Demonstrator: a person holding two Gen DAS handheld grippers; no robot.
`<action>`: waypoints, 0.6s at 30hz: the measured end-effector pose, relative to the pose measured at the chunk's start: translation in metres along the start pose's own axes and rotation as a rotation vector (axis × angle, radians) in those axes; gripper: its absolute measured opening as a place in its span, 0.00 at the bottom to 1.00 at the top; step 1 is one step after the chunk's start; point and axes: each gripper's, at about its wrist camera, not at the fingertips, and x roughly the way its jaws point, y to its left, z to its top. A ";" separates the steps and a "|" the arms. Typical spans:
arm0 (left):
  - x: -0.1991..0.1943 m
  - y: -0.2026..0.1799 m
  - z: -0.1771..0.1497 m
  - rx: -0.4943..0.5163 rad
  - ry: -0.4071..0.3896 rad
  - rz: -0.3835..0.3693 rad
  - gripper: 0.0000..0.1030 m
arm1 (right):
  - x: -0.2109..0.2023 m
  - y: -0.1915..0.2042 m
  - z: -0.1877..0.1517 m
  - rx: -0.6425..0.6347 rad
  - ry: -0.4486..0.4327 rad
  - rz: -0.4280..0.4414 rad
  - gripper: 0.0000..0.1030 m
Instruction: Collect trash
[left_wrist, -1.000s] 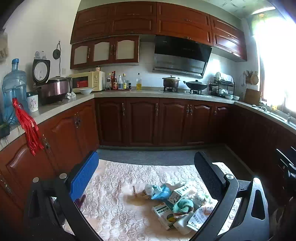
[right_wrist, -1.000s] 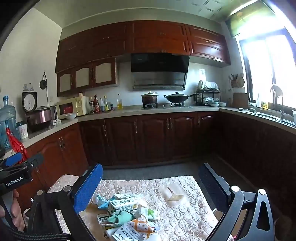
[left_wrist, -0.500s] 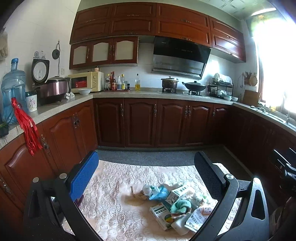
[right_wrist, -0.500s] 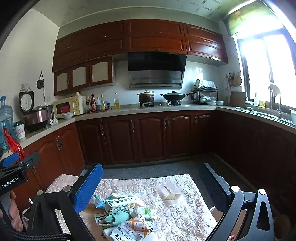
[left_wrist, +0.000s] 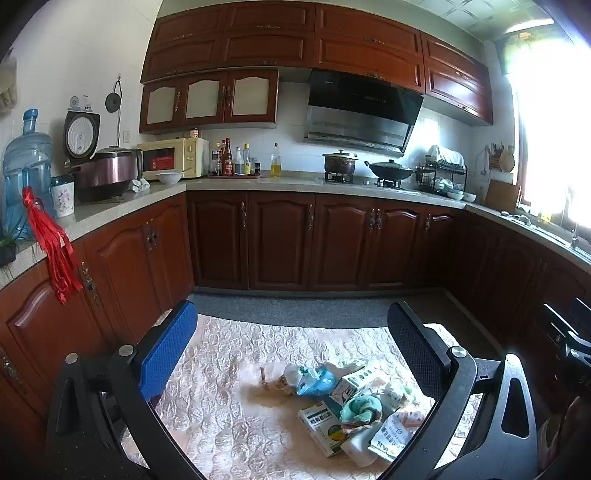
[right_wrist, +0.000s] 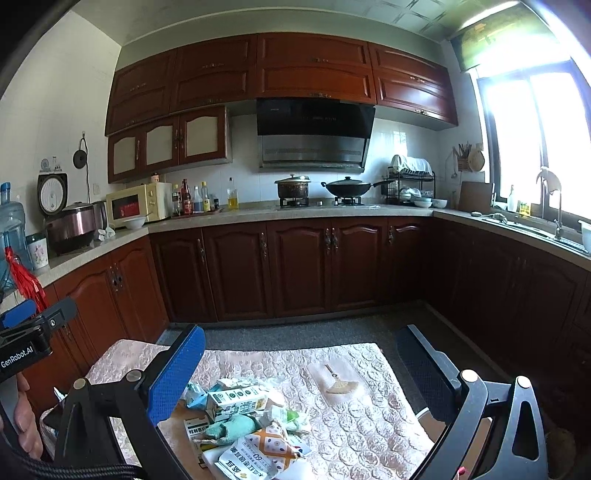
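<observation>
left gripper (left_wrist: 291, 354) jaws apart, empty, aimed for a pick | right gripper (right_wrist: 299, 365) jaws apart, empty | heap of crumpled wrappers and small cartons (left_wrist: 351, 406) lower centre-right on quilted pink table cover (left_wrist: 229, 369)

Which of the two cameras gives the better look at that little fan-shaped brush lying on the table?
The right wrist view. There the fan-shaped brush lies alone on the bubble-patterned tablecloth, clear of the trash pile, handle and bristles both visible. In the left wrist view it is small, dim and partly lost beside the pile, so its shape is hard to read.
</observation>
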 end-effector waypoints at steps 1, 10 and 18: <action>0.000 0.000 0.000 0.001 0.001 0.000 1.00 | 0.000 0.000 0.000 0.000 0.001 0.001 1.00; 0.003 0.001 -0.003 0.003 0.012 0.001 1.00 | -0.001 -0.001 0.000 -0.005 0.004 -0.008 1.00; 0.003 0.000 -0.005 0.011 0.009 0.010 1.00 | 0.000 -0.001 0.000 -0.009 0.011 -0.005 1.00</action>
